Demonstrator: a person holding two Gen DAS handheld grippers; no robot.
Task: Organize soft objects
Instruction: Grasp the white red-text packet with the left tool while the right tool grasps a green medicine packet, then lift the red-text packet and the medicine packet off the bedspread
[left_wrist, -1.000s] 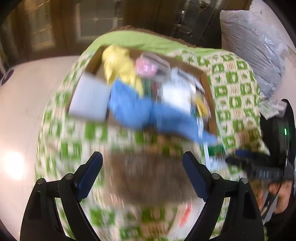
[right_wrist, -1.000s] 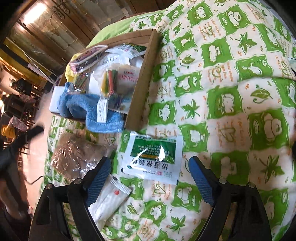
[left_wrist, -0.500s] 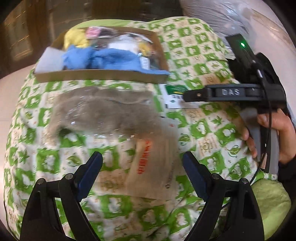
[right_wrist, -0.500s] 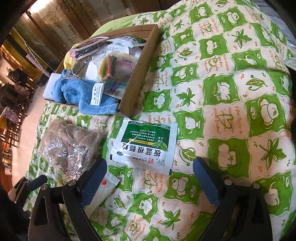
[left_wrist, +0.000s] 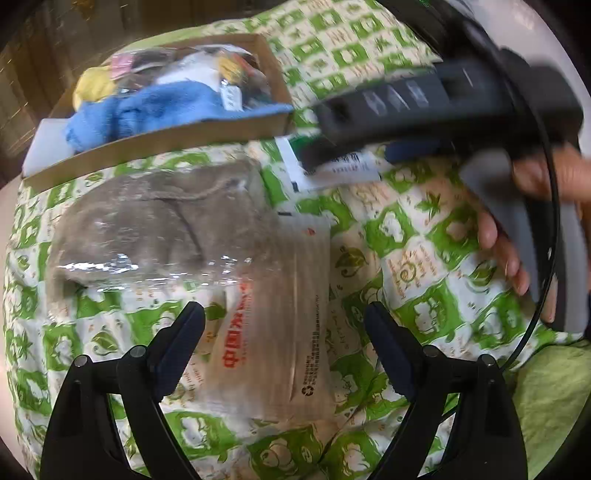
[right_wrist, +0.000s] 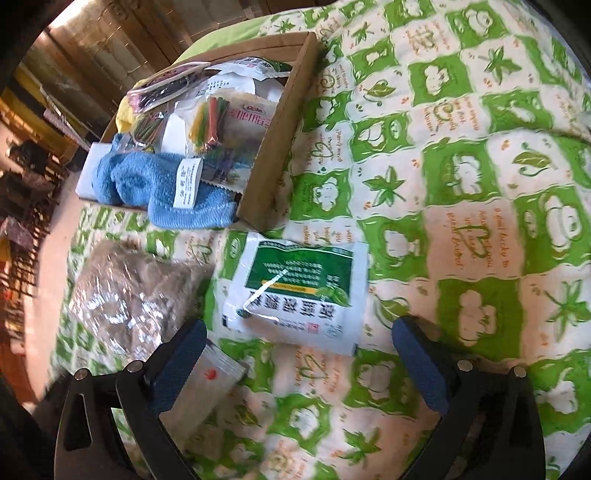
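The left gripper (left_wrist: 284, 339) stands spread with nothing pinched, its two tips on either side of a clear flat packet with red print (left_wrist: 273, 332) that lies on the green-and-cream quilt (left_wrist: 424, 258). Just past that packet, ahead and to the left, sits a grey-brown soft bundle in clear wrap (left_wrist: 159, 229). The right gripper (right_wrist: 299, 350) has just been opening and now stands wide — nothing between its pads. Just ahead of it, between the tips, lies a white-and-green sachet (right_wrist: 299, 291), flat on the quilt; beside its left tip is the end of the clear packet. Farther ahead and to the left is a shallow cardboard box (right_wrist: 277, 147) holding a blue towel (right_wrist: 162, 184) that hangs over the near edge, with small packets piled behind it. In the left view the right gripper reaches over the sachet, a hand (left_wrist: 517, 236) on its handle.
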